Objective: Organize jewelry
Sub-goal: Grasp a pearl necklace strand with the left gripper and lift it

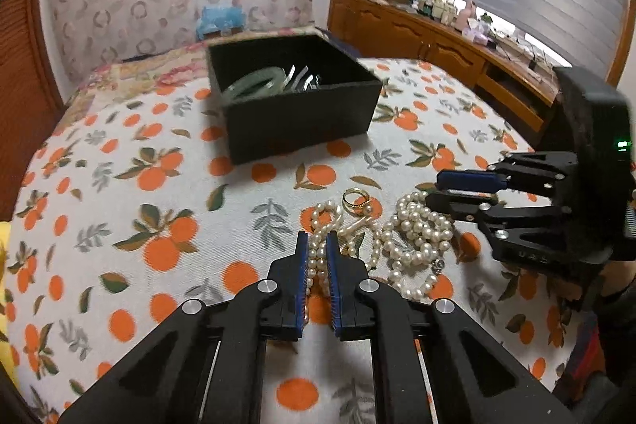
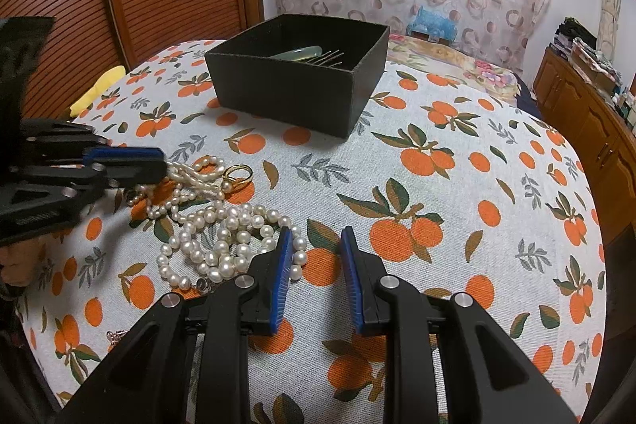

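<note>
- The left gripper point(image 1: 317, 245) is the arm on the job: its two blue pads sit narrowly apart with a strand of the small pearl strand point(image 1: 318, 257) running between them, along the line of the fingers. The pads look closed onto the pearls, though whether they truly pinch or only bracket them cannot be told for sure.
- That strand's long axis runs near-to-far, the same way the fingers point, so the grip lies along the beads and not across them.
- The black box point(image 1: 294, 106) stands straight ahead of the left fingers, farther off on the orange-print cloth point(image 1: 119, 185). A green bangle point(image 1: 254, 86) and some metal pieces already lie inside. In my judgement the coming move is a lift and a carry forward to that box.
- The right gripper point(image 2: 316, 249) is open, its pads well apart, with bare cloth between them. The large pearl necklace point(image 2: 222, 245) lies just to its left, touching or nearly touching the left pad.
- A gold ring point(image 1: 355, 200) rests just beyond the small strand, touching the pearl heap, between the fingers and the box.
- Risk, as I judge it: the strands lie tangled together, so lifting one may drag the other or the ring.
</note>
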{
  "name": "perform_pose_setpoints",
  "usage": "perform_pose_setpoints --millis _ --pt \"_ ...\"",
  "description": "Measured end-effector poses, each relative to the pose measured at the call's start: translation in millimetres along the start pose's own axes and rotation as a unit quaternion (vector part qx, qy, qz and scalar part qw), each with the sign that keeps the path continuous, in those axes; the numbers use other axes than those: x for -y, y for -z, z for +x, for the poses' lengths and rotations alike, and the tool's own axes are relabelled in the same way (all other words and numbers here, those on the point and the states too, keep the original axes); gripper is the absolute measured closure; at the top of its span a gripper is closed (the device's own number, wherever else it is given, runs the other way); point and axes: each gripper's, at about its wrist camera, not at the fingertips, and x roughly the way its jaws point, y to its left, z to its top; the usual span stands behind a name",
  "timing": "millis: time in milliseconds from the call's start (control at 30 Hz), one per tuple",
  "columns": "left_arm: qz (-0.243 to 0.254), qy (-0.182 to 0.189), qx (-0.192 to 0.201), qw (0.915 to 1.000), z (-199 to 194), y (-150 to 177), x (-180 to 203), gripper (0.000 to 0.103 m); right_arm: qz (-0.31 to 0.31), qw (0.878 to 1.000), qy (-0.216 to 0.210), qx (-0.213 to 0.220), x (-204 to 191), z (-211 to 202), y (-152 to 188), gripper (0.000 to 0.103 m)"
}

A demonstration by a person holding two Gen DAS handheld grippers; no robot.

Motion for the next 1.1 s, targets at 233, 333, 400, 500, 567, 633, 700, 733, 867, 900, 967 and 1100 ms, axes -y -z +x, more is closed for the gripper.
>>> perform_pose_setpoints --millis 233,333,400,500,567,633,700,733,867,900,967,1100 --pt "-0.002 0.000 0.042 0.9991 -40 0 4 0.095 0.000 1.000 0.000 0.000 0 0 0 0.076" --pt "-0.003 -0.004 0.060 0.9982 -54 -2 4 0.095 -0.001 1.000 0.001 0.000 -1 0 -1 0.076" --pt "-0.001 -0.006 0.071 0.9975 -64 -5 4 0.095 -0.003 1.000 0.002 0.000 0 0 -1 0.076" --pt "0.002 -0.011 0.083 0.9965 -75 -9 4 0.095 -0.006 1.000 0.001 0.000 -1 0 -1 0.089" --pt "0.005 -0.014 0.091 0.9958 -81 -11 5 0.095 -0.007 1.000 -0.002 -0.001 -2 0 0 0.094" --pt "0.006 -0.018 0.099 0.9949 -88 -13 5 0.095 -0.010 1.000 -0.004 -0.002 -3 -1 0 0.094" --pt "0.007 -0.020 0.108 0.9940 -96 -16 5 0.095 -0.009 1.000 -0.010 0.000 -4 -4 1 0.094" --pt "0.007 -0.020 0.110 0.9937 -98 -17 5 0.095 -0.009 1.000 -0.012 0.004 -5 -7 1 0.094" --pt "0.012 -0.025 0.123 0.9920 -109 -23 7 0.095 -0.010 0.999 -0.016 0.031 -9 -29 -5 0.095" --pt "0.013 -0.027 0.126 0.9915 -111 -25 8 0.095 -0.010 0.999 -0.017 0.037 -10 -35 -8 0.094" --pt "0.015 -0.032 0.131 0.9907 -115 -28 8 0.095 -0.013 0.998 -0.019 0.052 -12 -48 -13 0.095" --pt "0.014 -0.042 0.139 0.9893 -120 -34 7 0.103 -0.026 0.996 -0.019 0.080 -19 -75 -26 0.094"
